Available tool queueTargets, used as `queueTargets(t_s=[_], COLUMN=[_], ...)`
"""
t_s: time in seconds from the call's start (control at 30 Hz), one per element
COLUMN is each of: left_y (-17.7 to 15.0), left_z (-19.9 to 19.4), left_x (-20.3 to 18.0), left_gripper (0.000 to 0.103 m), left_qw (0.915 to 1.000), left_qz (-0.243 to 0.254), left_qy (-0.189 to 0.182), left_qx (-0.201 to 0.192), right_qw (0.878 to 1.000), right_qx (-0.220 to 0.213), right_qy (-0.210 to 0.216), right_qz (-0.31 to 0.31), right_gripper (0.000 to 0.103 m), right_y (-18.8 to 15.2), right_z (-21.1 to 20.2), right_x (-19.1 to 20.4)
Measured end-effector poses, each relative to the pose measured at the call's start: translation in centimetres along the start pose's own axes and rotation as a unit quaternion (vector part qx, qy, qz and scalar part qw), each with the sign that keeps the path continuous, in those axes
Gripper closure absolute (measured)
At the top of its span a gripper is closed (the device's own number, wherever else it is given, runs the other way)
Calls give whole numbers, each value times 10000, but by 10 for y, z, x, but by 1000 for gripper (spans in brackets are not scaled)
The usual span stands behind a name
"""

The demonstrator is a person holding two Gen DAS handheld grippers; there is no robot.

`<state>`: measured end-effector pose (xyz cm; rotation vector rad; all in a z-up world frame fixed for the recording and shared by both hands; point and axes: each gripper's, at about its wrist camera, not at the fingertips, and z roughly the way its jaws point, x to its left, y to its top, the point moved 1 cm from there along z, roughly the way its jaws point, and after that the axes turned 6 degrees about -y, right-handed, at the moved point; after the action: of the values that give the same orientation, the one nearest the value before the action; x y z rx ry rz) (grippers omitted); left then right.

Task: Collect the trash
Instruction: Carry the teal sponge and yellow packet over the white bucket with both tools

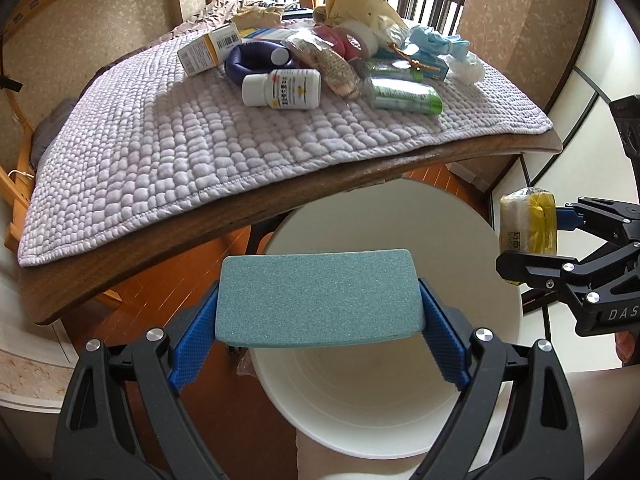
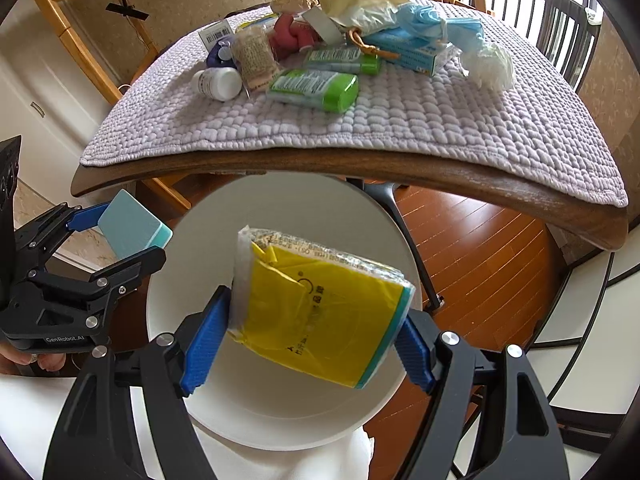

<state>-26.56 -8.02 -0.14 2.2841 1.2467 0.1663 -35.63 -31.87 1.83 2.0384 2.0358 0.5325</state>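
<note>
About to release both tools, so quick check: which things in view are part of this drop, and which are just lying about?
In play:
- teal sponge block, clamped in left tool
- yellow packet, clamped in right tool
- white bin, below both

Lying about on the quilted mat:
- white pill bottle
- green tubes
- blue glove

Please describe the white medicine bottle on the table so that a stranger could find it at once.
On the quilted mat covering the table, look at the pile of clutter. The white medicine bottle lies on its side at the pile's near edge, before the dark blue ring; its neighbours are green.
</note>
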Motion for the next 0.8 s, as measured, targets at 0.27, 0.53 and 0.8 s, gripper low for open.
queueTargets(t_s=[0.27,0.53,0.8], left_y=[-3,-8,-11], left_z=[9,18,28], left_x=[1,-2,-3], left_gripper=[11,11,11], left_qw=[10000,9998,9995], left_qz=[41,49,41], left_qy=[-38,-40,-46], left_qx=[79,178,299], right_qw=[10000,9997,9993], right_qx=[67,215,380], right_qy=[-32,-32,-15], right_qz=[55,53,26], right_gripper=[28,28,28], right_y=[-11,-22,-27], right_z=[11,26,43], right_x=[1,3,4])
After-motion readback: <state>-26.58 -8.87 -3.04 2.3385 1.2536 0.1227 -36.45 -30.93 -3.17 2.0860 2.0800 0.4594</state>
